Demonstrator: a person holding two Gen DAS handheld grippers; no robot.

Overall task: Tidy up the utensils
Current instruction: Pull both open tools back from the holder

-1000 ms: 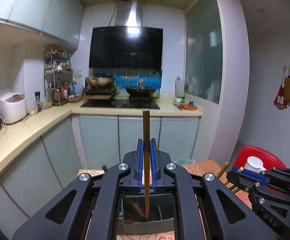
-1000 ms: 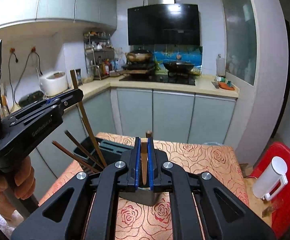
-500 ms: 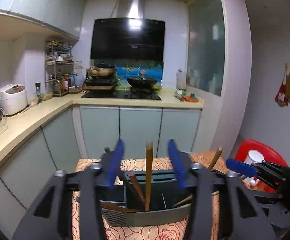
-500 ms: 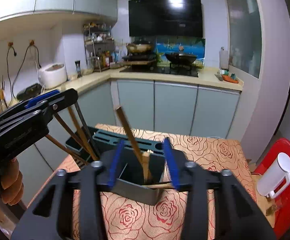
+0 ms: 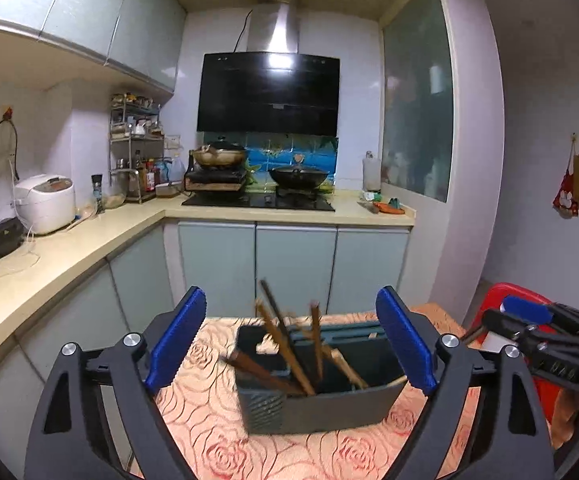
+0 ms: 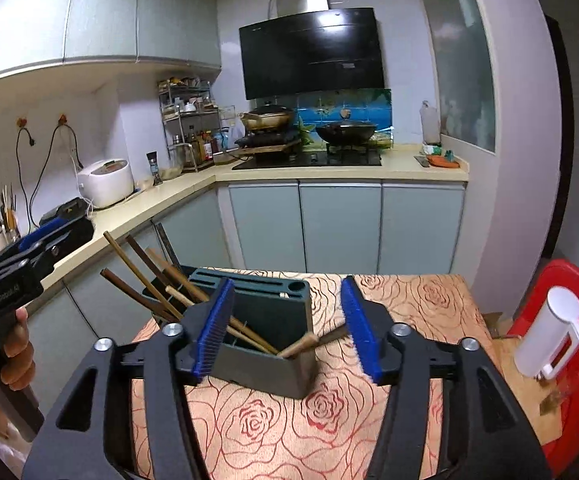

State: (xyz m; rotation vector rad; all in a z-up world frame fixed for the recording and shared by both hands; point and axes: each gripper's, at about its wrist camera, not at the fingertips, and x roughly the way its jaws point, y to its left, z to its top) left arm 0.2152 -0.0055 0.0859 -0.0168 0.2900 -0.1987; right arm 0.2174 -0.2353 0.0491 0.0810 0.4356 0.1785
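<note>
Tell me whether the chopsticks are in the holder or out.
In. The chopsticks lean inside the dark holder, and both claws are open with nothing between the pads.

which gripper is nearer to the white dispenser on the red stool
Right. The white dispenser stands just off the right gripper on its right side, past the table edge. The left gripper is across the chopstick holder, farther away.

One dark holder [image 6: 265,344] stands on the rose-patterned cloth [image 6: 289,420], with about seven wooden chopsticks [image 6: 145,280] leaning in it (they overlap, so the count is rough). Two pans [image 6: 345,130] sit on the stove. One white rice cooker [image 6: 105,182] is on the counter [image 6: 161,200]. One red stool [image 6: 569,360] carries one white container [image 6: 549,332].
</note>
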